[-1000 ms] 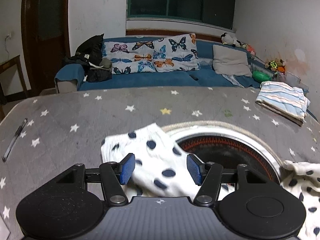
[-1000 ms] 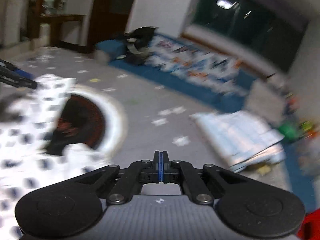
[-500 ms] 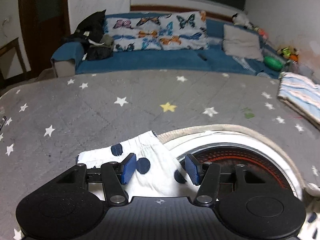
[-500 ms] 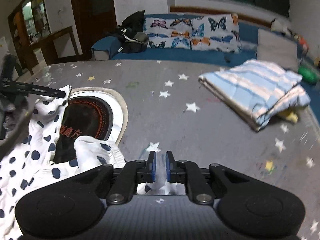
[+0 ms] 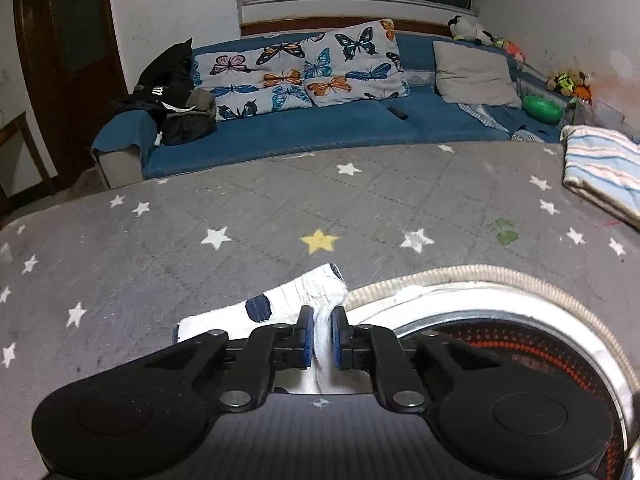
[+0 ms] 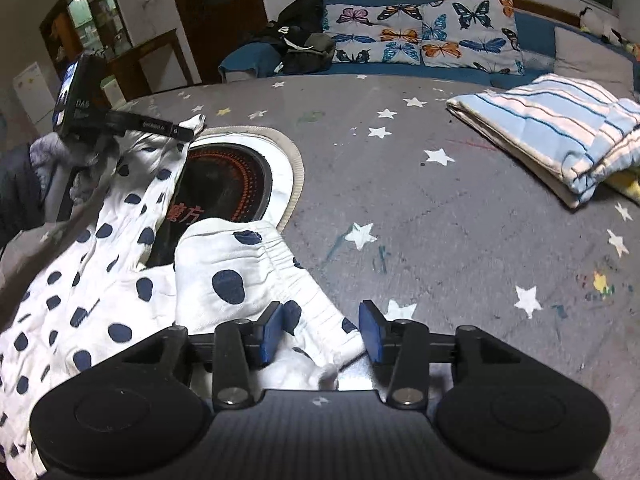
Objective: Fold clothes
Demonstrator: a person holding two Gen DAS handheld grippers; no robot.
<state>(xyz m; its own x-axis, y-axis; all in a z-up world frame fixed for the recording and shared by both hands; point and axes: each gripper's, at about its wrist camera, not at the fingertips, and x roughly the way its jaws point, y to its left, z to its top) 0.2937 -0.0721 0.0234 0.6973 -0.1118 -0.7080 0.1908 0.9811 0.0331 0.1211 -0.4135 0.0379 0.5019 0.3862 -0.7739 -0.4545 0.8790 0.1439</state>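
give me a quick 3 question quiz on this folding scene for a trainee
1. True or false: the left claw is pinching the polka-dot garment.
2. What lies at the table's far right? A) a folded striped blanket B) a pile of books C) a laundry basket
3. Fill in: the garment partly covers a round ____ set into the star-patterned table cover.

Key:
1. True. Its pads are shut on a fold of the white cloth.
2. A, the folded striped blanket.
3. Cooktop, the round cooktop. Beyond the key: the right claw is opening, cloth between its pads.
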